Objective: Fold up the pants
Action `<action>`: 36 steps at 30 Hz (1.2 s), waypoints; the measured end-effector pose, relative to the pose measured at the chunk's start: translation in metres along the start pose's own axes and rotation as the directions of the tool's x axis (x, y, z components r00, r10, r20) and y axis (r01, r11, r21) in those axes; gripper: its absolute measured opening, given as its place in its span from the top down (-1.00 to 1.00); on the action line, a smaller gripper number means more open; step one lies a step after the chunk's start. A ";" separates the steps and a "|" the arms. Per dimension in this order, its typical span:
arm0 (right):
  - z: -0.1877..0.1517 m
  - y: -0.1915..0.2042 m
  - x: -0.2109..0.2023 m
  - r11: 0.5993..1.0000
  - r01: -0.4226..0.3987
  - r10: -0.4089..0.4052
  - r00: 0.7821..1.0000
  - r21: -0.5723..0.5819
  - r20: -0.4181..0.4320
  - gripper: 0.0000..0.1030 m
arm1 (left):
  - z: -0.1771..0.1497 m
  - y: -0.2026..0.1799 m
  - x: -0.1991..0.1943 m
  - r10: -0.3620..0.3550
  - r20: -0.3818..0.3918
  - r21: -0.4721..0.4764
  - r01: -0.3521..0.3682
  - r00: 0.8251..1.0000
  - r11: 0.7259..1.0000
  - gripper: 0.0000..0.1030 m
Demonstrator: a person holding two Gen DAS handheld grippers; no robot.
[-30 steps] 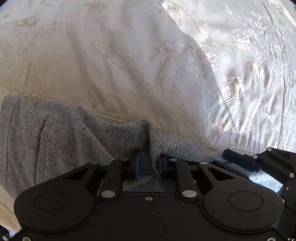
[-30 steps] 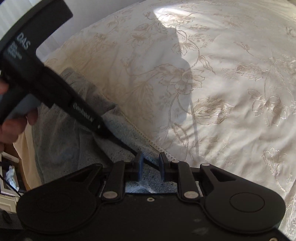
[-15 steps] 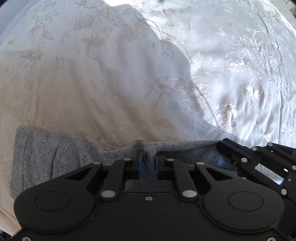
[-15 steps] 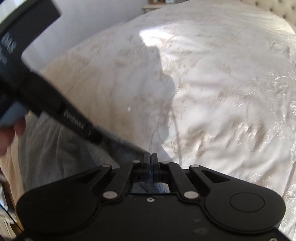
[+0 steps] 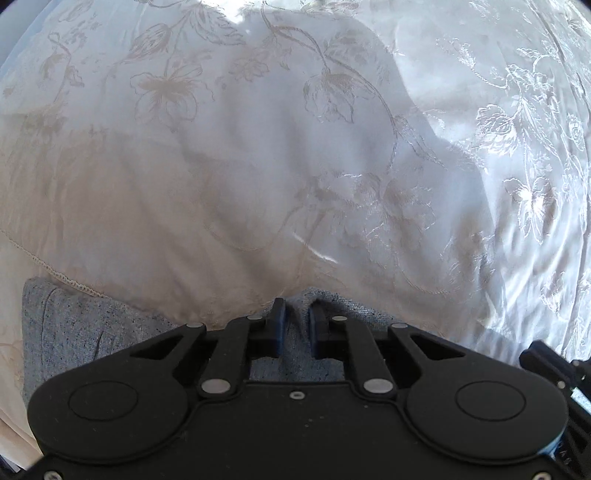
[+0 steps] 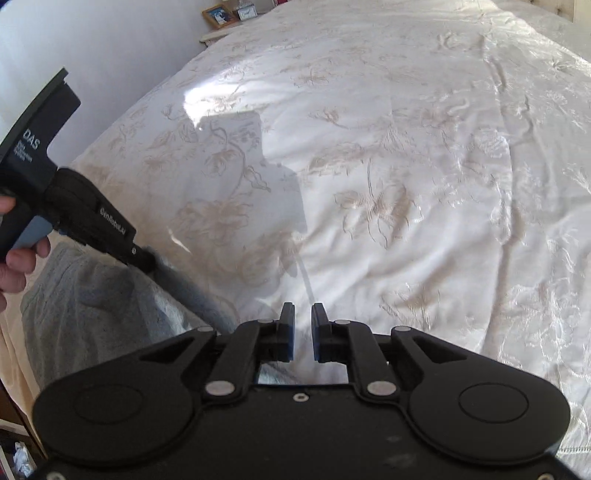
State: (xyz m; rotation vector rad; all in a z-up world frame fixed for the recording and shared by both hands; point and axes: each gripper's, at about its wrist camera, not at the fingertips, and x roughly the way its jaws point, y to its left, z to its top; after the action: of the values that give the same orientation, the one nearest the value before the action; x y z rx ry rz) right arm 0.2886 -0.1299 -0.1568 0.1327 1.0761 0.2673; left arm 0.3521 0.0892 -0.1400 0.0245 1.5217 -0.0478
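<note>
Grey speckled pants (image 5: 92, 332) sit bunched at the near edge of the bed (image 5: 295, 166); left tongs (image 5: 297, 314) pinch a fold of them; right tongs (image 6: 303, 317) are opening, nothing gripped, just bedspread showing between.

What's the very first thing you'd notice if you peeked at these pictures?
The big shiny cream bedspread with its flower pattern fills almost everything, with sunlight and a dark shadow across it. At its near left edge lie the grey pants, and the left gripper has a fold of them pinched between its fingers. The right gripper is opening with nothing between its fingers, and far back stands a small picture frame.
</note>
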 end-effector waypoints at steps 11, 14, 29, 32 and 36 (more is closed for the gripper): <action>-0.067 0.011 -0.006 0.989 0.140 -0.144 0.982 -0.041 -0.121 0.82 | 0.024 -0.011 0.026 0.027 -0.025 -0.027 -0.028 0.999 0.999 0.67; -0.060 0.011 -0.039 0.983 0.183 -0.182 0.983 -0.010 0.018 0.75 | 0.023 -0.017 0.011 0.028 0.002 0.039 -0.028 1.000 0.999 0.55; -0.059 0.098 -0.030 0.991 -0.003 0.004 1.000 -0.135 0.006 0.75 | 0.028 -0.032 -0.029 -0.003 0.248 0.110 -0.025 0.969 0.994 0.50; -0.046 0.112 -0.022 0.990 -0.018 0.021 1.000 -0.137 0.021 0.75 | 0.051 -0.035 -0.045 0.020 0.282 0.141 -0.062 0.959 0.988 0.48; -0.024 0.119 -0.019 0.992 -0.041 0.048 0.997 -0.121 0.057 0.75 | 0.034 -0.019 -0.056 0.078 0.294 0.165 -0.131 0.953 0.978 0.46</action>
State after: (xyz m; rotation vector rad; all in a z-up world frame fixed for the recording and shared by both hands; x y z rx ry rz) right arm 0.2413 -0.0215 -0.1238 0.0570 0.9959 0.3652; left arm 0.3824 0.0698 -0.0819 0.2363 1.2196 -0.1018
